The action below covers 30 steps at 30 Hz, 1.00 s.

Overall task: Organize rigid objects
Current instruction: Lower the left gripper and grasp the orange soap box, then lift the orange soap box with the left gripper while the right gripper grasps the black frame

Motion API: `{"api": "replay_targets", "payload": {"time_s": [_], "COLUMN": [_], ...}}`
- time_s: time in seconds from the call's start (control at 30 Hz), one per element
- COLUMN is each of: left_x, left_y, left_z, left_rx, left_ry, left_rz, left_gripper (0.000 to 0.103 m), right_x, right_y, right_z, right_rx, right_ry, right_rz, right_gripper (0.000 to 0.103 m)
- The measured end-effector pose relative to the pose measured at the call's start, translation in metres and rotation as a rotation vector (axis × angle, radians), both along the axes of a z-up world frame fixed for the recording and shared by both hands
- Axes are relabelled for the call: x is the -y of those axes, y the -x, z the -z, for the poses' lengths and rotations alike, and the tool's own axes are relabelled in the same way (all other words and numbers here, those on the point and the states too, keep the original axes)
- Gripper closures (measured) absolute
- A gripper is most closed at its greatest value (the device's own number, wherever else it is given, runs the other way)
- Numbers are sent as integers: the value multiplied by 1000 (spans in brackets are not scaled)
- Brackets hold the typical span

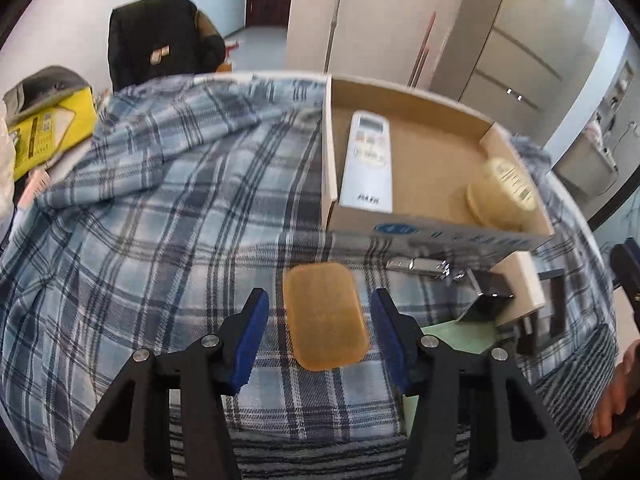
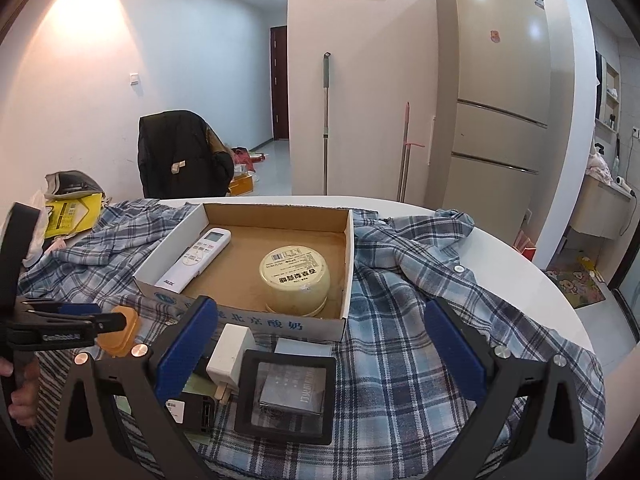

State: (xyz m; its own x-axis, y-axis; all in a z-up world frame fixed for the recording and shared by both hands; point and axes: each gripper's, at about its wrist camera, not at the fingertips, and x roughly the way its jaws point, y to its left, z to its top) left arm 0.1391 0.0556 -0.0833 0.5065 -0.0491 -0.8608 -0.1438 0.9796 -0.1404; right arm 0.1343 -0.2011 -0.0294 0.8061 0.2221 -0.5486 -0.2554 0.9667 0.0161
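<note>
An amber soap bar (image 1: 325, 316) lies flat on the plaid cloth between the blue pads of my left gripper (image 1: 320, 308). The pads stand close on both sides with a thin gap, so that gripper is open. The right wrist view has the same gripper (image 2: 100, 322) at the far left around the bar (image 2: 120, 334). An open cardboard box (image 2: 256, 322) holds a white remote (image 2: 198, 258) and a round yellow tub (image 2: 296, 280). My right gripper (image 2: 320, 306) is wide open above a white charger (image 2: 230, 354) and a black square frame (image 2: 288, 392); nothing is in it.
A metal clip (image 1: 424, 266) lies by the box front. The plaid shirt (image 1: 160, 200) covers a round white table (image 2: 520, 264). A chair with a black jacket (image 2: 180, 156) and a yellow bag (image 2: 72, 212) stand behind the table. A fridge (image 2: 492, 100) is at right.
</note>
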Motion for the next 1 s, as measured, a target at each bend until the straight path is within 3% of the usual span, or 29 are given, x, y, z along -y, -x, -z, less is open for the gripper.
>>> {"api": "replay_targets", "payload": {"time_s": [0.1,0.4,0.67,0.87,1.0], "left_x": [1,15,15,20,25], "left_y": [-4,-11,-8,13,38], "left_z": [7,18,16,-18,-47], "left_rx": [-29,-52,-39,124,322], "left_ry": [26,-130,-142,-126,-121], "left_rz": [3,24,32,44,52], "left_gripper": [47,57,58,58,58], "right_x": [0,-2,-2,2,7], "right_y": [-1,-3,-4,-4,-6], "right_z": [1,4,5,3,1], "right_rx": [-7,-15,-22,-5,-29], "right_ry": [2,17,21,25,27], "right_rz": [0,-1,3,23,40], "right_gripper": [0,0,0,0,0]}}
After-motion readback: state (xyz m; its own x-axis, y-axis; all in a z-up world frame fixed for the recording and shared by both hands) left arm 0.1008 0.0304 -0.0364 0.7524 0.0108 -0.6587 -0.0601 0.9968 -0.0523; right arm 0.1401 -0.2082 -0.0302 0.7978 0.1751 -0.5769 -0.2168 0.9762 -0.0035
